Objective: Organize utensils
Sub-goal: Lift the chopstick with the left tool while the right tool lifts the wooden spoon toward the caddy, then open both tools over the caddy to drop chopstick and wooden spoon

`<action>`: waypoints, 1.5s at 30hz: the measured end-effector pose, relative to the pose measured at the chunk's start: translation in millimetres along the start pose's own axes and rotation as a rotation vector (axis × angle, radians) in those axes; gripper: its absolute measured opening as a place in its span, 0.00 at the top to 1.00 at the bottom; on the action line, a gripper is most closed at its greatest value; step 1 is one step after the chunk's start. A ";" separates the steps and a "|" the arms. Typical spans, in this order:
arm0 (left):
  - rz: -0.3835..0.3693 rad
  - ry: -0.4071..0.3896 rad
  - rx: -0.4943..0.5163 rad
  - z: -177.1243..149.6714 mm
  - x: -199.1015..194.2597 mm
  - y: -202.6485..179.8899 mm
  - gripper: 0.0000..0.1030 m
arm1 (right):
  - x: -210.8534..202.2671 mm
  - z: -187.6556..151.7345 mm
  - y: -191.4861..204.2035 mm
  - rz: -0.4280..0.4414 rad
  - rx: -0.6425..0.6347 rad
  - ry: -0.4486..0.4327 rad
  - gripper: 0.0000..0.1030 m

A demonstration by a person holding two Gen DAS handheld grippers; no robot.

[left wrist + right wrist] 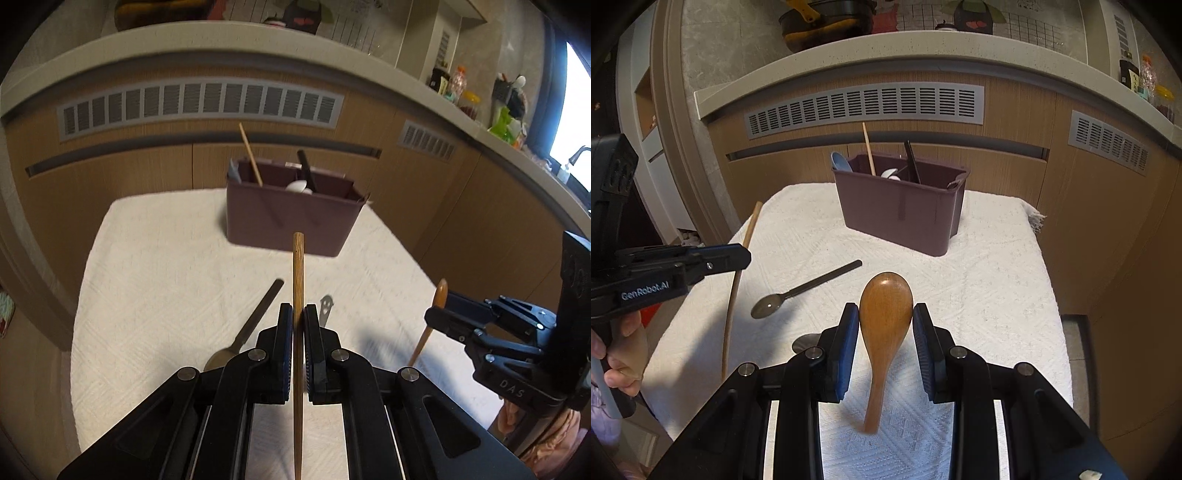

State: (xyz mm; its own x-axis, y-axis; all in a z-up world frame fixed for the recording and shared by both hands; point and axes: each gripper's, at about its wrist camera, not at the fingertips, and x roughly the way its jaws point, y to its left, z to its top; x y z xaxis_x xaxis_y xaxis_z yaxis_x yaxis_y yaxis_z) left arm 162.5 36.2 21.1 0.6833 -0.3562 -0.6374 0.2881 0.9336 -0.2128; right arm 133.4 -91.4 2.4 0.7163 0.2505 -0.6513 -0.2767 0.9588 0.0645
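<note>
My left gripper is shut on a long wooden chopstick and holds it above the white cloth, pointing toward the brown utensil caddy. My right gripper is shut on a wooden spoon, bowl forward, lifted over the cloth. The caddy stands at the far end and holds a chopstick, a black handle, a white spoon and a blue spoon. A dark metal spoon lies on the cloth; it also shows in the left wrist view.
A metal utensil end with cut-out holes lies just right of my left fingers. Wooden cabinets with vent grilles stand behind the table. A counter with bottles runs to the right. The cloth's edges drop off on both sides.
</note>
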 end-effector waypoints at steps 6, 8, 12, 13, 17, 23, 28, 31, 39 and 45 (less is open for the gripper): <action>-0.005 -0.032 0.000 10.0 -11.1 -4.0 0.94 | -7.5 5.5 -1.3 0.002 -0.004 -0.026 0.73; -0.005 -0.040 0.000 10.4 -14.5 -3.5 0.94 | -8.3 6.2 -1.0 0.002 -0.006 -0.029 0.73; 0.000 -0.076 -0.003 16.0 -22.2 -4.9 0.94 | -10.0 8.5 1.2 0.011 -0.013 -0.038 0.74; 0.005 -0.085 -0.001 19.3 -22.8 -5.6 0.94 | -9.9 10.4 2.0 0.017 -0.016 -0.039 0.74; -0.008 -0.152 0.004 52.7 -31.2 -8.3 0.94 | -19.8 33.6 1.0 0.036 -0.028 -0.092 0.74; -0.016 -0.403 0.054 134.2 -60.4 -15.9 0.94 | -67.8 119.3 -4.6 -0.028 -0.130 -0.321 0.73; -0.023 -0.501 0.033 184.0 -51.8 -8.1 0.94 | -72.8 172.8 -10.2 -0.087 -0.157 -0.418 0.73; -0.049 -0.532 0.003 204.3 -35.3 2.3 0.94 | -59.7 188.8 -13.4 -0.119 -0.161 -0.430 0.73; -0.040 -0.540 -0.013 217.6 14.6 18.1 0.94 | -9.2 201.9 -26.6 -0.149 -0.141 -0.383 0.73; 0.008 -0.557 -0.027 211.8 50.7 29.2 0.94 | 35.2 200.2 -34.1 -0.144 -0.118 -0.311 0.73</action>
State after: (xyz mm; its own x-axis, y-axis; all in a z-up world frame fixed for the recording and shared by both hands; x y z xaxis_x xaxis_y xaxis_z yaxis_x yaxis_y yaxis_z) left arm 347.7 37.3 139.4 0.9389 -0.3084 -0.1531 0.2689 0.9344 -0.2335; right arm 296.3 -88.5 128.6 0.9089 0.1604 -0.3850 -0.2179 0.9697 -0.1105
